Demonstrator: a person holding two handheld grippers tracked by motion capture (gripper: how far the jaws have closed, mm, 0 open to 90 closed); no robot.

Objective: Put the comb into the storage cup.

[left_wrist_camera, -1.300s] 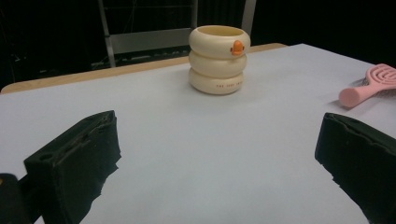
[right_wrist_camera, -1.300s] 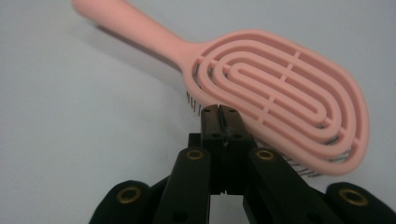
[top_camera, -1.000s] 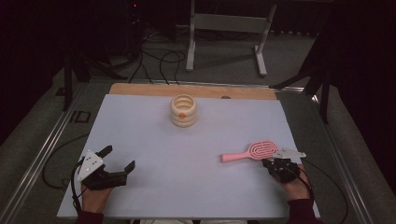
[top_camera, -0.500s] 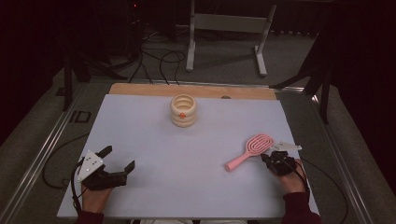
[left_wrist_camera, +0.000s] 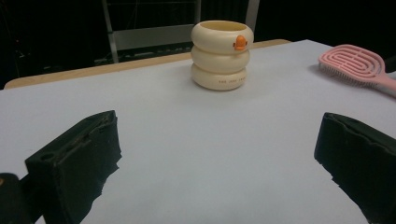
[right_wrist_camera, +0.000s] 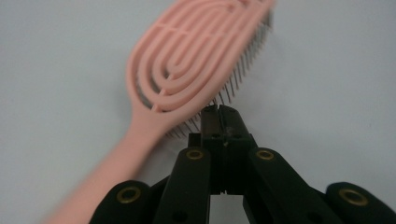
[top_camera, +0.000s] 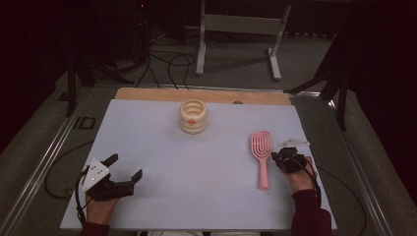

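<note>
Now the pink hairbrush (top_camera: 262,156) lies flat on the white table (top_camera: 206,167), on its right part, with the oval head pointing away from the person and the handle pointing toward the near edge. In the right gripper view the brush (right_wrist_camera: 187,70) lies with its bristles turned to the side, and the handle runs down to the lower left of that view, a little blurred.

The right gripper (top_camera: 281,156) is just beside the brush, at the right side of its head. Its two black jaws are pressed together with nothing between them, and their joined tip (right_wrist_camera: 219,114) is at the bristles near the neck of the brush; whether it really touches them I cannot tell. The person's hand holds this gripper from behind, with a dark red sleeve at the wrist.

The left gripper (top_camera: 123,169) is well apart from the brush, at the near left part of the table. Its jaws are spread wide, with only the bare table between them.

A cream cup (top_camera: 193,116) made like three stacked rings, with a small orange mark on its side, stands upright at the far middle of the table.
</note>
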